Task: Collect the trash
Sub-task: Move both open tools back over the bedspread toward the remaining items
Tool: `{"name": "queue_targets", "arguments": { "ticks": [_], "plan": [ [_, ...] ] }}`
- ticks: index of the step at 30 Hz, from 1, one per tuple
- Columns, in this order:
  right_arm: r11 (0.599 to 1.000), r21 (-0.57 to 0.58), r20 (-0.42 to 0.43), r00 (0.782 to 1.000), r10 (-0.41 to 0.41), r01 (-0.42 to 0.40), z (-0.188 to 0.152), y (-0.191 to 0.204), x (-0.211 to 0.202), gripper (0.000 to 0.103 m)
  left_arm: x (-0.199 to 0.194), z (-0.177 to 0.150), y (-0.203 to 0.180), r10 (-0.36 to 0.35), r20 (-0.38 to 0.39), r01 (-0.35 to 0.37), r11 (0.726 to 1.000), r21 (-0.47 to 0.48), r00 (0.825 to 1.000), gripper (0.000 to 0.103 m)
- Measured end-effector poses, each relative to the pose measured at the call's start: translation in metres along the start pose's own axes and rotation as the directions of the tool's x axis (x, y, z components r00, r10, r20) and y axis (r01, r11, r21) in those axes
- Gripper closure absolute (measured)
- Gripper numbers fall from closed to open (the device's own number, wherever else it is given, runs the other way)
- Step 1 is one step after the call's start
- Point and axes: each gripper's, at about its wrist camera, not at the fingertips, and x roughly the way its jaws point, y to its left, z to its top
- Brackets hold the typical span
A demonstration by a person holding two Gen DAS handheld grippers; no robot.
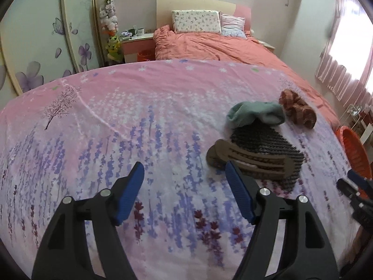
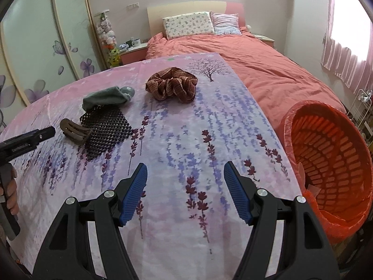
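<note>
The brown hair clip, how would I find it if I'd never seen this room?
Start at the floral cloth spread in front of the salmon-covered bed, then find the small cluster of things on its left part. The brown hair clip is nearest the left claw, lying partly on the black mesh mat. Unlike the soft green sock and checked scrunchie, it is hard, curved and slotted.
</note>
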Motion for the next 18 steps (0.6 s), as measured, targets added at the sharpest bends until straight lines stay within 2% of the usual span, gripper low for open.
{"name": "queue_targets", "arguments": {
  "ticks": [5,9,12,15,17,18],
  "plan": [
    [1.000,0.001,0.000,1.000,-0.003,0.003,-0.002,0.002,-0.001,0.035,0.008,0.005,-0.014,-0.018,-0.014,0.017,0.999,-0.032,1.000,0.030],
    [1.000,0.003,0.002,1.000,-0.008,0.008,-0.004,-0.001,-0.005,0.035,0.020,0.002,-0.021,0.000,-0.049,-0.002,1.000,-0.028,0.999,0.045],
    [1.000,0.007,0.005,1.000,-0.010,0.010,-0.004,-0.004,-0.005,0.035,0.016,-0.004,-0.017,0.008,-0.038,-0.009,0.999,-0.041,0.999,0.045],
    [1.000,0.019,-0.003,1.000,-0.010,0.010,-0.004,-0.007,-0.001,0.035,0.012,-0.009,-0.016,0.060,-0.022,-0.060,0.998,-0.010,0.998,0.045],
    [1.000,0.029,-0.009,1.000,-0.001,0.002,-0.003,-0.009,0.001,0.035,0.020,-0.007,-0.018,0.113,-0.035,-0.113,0.994,0.013,0.993,0.045],
    [0.999,0.033,-0.007,1.000,0.001,-0.001,-0.003,-0.009,0.000,0.035,0.023,-0.006,-0.018,0.115,-0.042,-0.115,0.993,0.010,0.992,0.045]
  ]
}}
